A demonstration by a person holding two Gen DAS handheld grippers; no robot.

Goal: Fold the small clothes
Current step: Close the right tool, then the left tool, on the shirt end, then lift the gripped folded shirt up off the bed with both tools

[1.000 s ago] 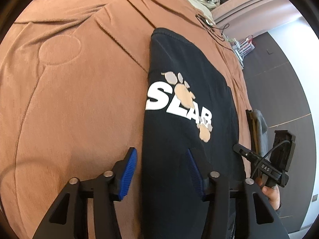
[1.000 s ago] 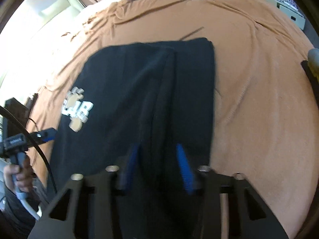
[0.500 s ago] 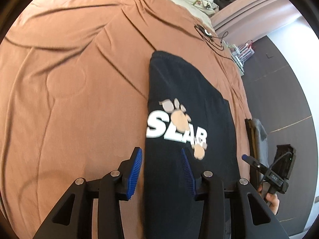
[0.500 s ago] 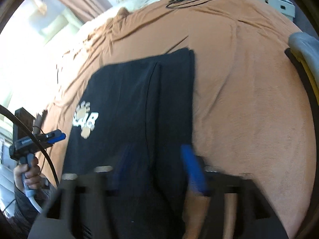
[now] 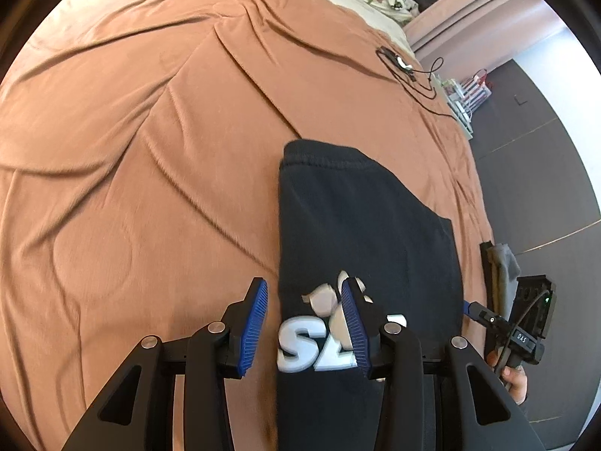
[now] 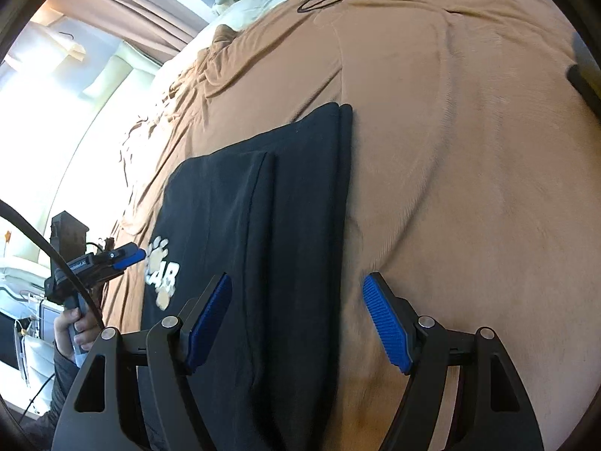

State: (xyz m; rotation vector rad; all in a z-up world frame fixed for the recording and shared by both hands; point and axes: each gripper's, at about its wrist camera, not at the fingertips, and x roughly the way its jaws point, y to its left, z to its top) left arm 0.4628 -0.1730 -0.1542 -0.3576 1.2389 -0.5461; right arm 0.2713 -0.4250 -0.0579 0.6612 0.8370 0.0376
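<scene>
Garment (image 5: 360, 225) print half hidden, left gripper (image 5: 304, 323) and right gripper (image 6: 296, 323) fingers spread apart.

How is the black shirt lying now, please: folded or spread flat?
Folded: the shirt lies as a narrow strip with layered edges and an overlapping flap.

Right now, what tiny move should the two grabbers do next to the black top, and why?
Probably close both on the near edge. The left gripper is open astride one side edge of the black top, and the right gripper is open astride the other. The top lies flat on the brown blanket, sides already folded in, so pinching comes before lifting it away to fold it in half.
</scene>
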